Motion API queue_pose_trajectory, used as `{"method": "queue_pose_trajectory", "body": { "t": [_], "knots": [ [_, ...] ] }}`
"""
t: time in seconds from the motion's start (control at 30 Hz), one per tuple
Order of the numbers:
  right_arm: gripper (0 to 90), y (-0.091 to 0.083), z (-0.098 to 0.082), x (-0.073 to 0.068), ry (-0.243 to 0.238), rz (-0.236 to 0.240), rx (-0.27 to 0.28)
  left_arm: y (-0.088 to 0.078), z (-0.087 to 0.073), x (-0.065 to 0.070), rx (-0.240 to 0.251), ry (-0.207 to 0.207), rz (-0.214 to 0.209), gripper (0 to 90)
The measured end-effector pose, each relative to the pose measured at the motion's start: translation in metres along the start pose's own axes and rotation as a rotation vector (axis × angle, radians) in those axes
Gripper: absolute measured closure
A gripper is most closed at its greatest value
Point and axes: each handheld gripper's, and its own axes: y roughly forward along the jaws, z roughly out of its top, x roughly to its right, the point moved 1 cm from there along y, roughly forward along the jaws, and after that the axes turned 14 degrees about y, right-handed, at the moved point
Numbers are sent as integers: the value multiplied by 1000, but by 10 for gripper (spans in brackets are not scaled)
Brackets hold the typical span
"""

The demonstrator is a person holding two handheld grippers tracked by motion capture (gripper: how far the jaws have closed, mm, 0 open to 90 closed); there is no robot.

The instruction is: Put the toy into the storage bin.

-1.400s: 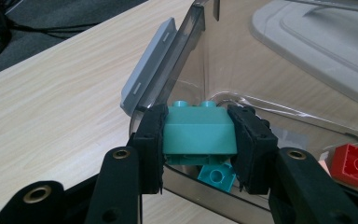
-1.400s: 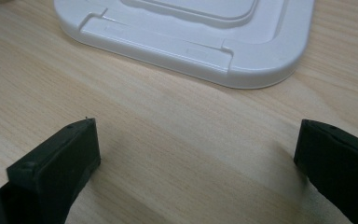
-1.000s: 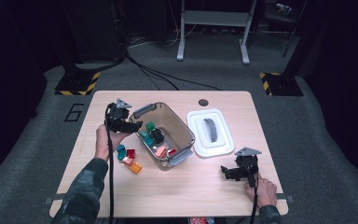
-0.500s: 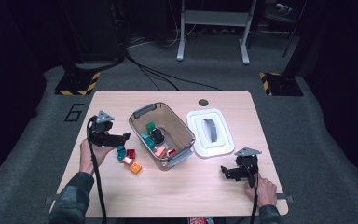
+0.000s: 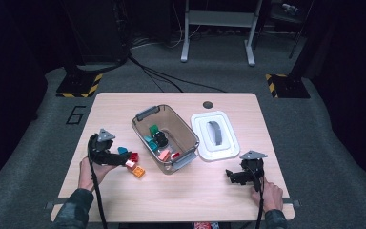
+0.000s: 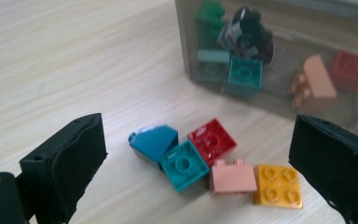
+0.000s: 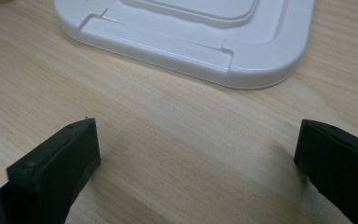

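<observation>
Several loose bricks lie on the wooden table just left of a clear plastic bin (image 5: 164,138): a blue sloped one (image 6: 151,142), a teal one (image 6: 182,164), a red one (image 6: 212,140), a pink one (image 6: 233,176) and an orange one (image 6: 278,185). My left gripper (image 5: 124,160) sits low beside them. Its jaws have just been opening and now stand wide, with the bricks on the table between and ahead of them, untouched. The bin holds more bricks and a dark toy piece (image 6: 244,30). My right gripper (image 5: 233,175) rests open near the front right, empty.
The bin's white lid (image 5: 214,136) lies flat to the right of the bin, just beyond the right gripper's jaws (image 7: 186,42). A round cable hole (image 5: 208,104) sits near the table's far edge. Floor cables and stands lie past the table.
The left gripper has come away from the bin's left end, toward the person and down to the loose bricks, and its jaws have widened. The right gripper has kept still.
</observation>
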Motion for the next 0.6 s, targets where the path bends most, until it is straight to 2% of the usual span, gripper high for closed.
{"method": "queue_pose_trajectory", "body": {
  "t": [0.1, 0.23, 0.3, 0.43, 0.5, 0.6],
  "knots": [
    [0, 0, 0, 0, 1, 0, -1, 7, -6, 6, -32, 15, -23, 26],
    [0, 0, 0, 0, 1, 0, -1, 18, -14, 13, -43, 10, -41, 17],
    [0, 0, 0, 0, 1, 0, 0, 22, -16, 16, -47, 16, -37, 31],
    [0, 0, 0, 0, 0, 0, 0, 27, -20, 22, -55, 25, -65, 105],
    [0, 0, 0, 0, 0, 0, 0, 30, -20, 24, -69, 20, -64, 149],
    [0, 0, 0, 0, 1, 0, 0, 34, -20, 27, -84, 33, -67, 227]
  ]
}}
